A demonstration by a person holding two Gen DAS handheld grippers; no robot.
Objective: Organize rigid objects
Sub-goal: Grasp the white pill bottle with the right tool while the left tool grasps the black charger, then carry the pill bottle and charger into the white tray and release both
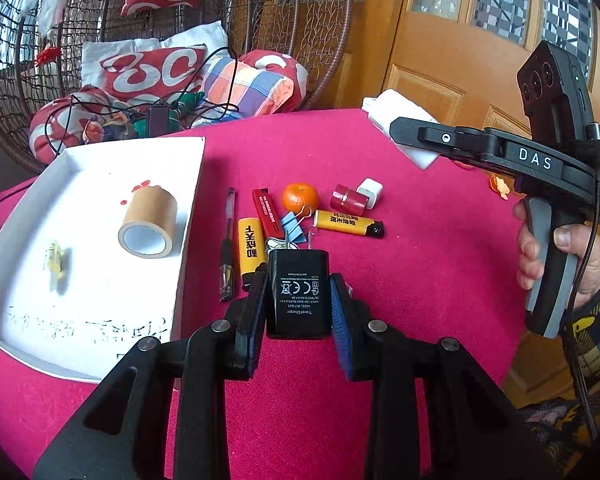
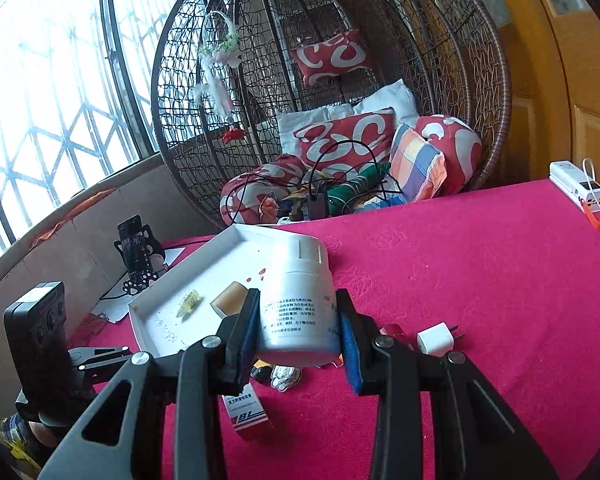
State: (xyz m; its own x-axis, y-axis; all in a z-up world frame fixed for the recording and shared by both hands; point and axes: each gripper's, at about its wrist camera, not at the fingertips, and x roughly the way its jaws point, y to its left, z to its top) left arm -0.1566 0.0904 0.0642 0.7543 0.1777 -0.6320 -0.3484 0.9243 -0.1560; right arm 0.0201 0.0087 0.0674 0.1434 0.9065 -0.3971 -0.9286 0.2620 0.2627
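I am holding a black rectangular travel charger (image 1: pixel 299 293) in the left gripper (image 1: pixel 299 300), its blue-padded fingers (image 1: pixel 342 332) pressing on both sides of the block at the lower centre of the left wrist view, above the magenta cloth tabletop (image 1: pixel 420 260). Left of it, the shallow white cardboard tray (image 1: pixel 188 216) is lying on the tabletop, carrying a brown roll of packing tape (image 1: pixel 150 222) and a small yellow vial (image 1: pixel 54 260). Just past the charger, in the middle of the frame, a loose cluster is sitting on the cloth: a clear-barrelled pen (image 1: pixel 228 240), a yellow lighter (image 1: pixel 250 250), a red utility knife (image 1: pixel 267 212), a blue binder clip (image 1: pixel 294 226), a small orange mandarin (image 1: pixel 299 197), a red cylindrical cap (image 1: pixel 349 199), a white cube plug adapter (image 1: pixel 370 192) and a second yellow lighter with a black head (image 1: pixel 348 223).

In the right wrist view, the right gripper (image 2: pixel 298 324) is clamping a white plastic pill bottle (image 2: pixel 300 300) with printed text, in the lower centre of the frame, in front of the tray's near corner. In the left wrist view that same tool is appearing at the right edge, a hand (image 1: pixel 560 256) wrapping its grey handle, a plaid sleeve (image 1: pixel 592 332) below. A wicker hanging chair with red patterned cushions (image 2: pixel 340 140) is filling the background
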